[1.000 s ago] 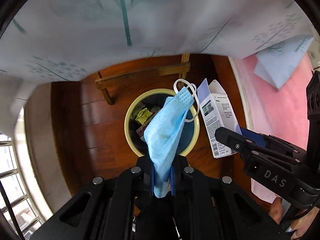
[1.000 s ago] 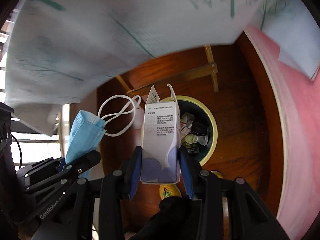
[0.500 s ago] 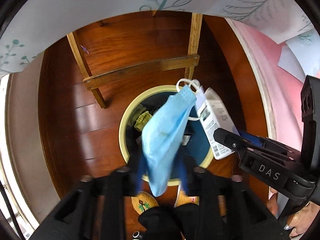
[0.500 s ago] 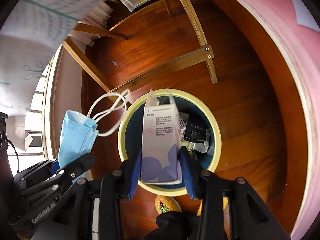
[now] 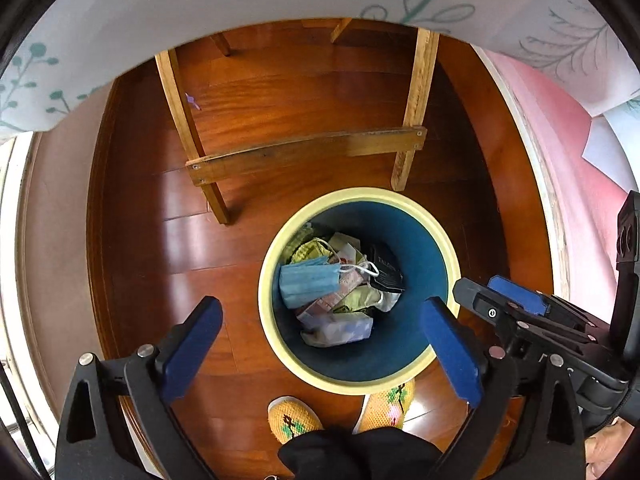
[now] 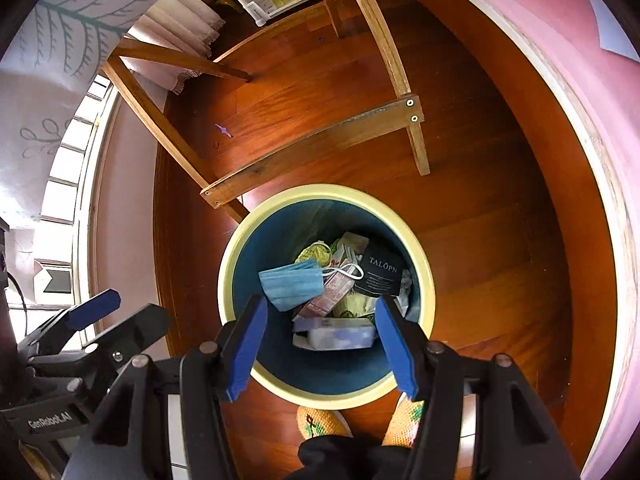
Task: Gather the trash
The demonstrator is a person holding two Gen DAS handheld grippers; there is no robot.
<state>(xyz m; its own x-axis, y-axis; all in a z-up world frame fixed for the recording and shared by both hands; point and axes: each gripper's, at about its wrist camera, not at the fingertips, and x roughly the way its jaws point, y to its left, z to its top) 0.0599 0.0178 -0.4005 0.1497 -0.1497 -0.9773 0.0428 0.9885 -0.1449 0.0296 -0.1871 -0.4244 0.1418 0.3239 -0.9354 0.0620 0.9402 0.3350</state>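
A round bin (image 5: 360,194) (image 6: 326,190) with a pale yellow rim and dark blue inside stands on the wooden floor below both grippers. In it lie a blue face mask (image 5: 308,282) (image 6: 292,286), a white and purple carton (image 5: 338,330) (image 6: 336,334), a black packet (image 6: 380,274) and other scraps. My left gripper (image 5: 320,320) hangs over the bin's near edge, its jaws opening wide with nothing between them. My right gripper (image 6: 320,316) is above the bin too, jaws opening, empty; the carton lies far below them.
Wooden table legs and a crossbar (image 5: 304,152) (image 6: 312,148) stand just beyond the bin. A leaf-printed tablecloth (image 5: 200,4) hangs above. A pink surface (image 6: 580,80) curves along the right. The person's yellow knitted slippers (image 5: 294,418) sit close to the bin's near side.
Both grippers sank toward the bin and opened. The mask fell from the left gripper and the carton from the right; both now lie inside the bin.
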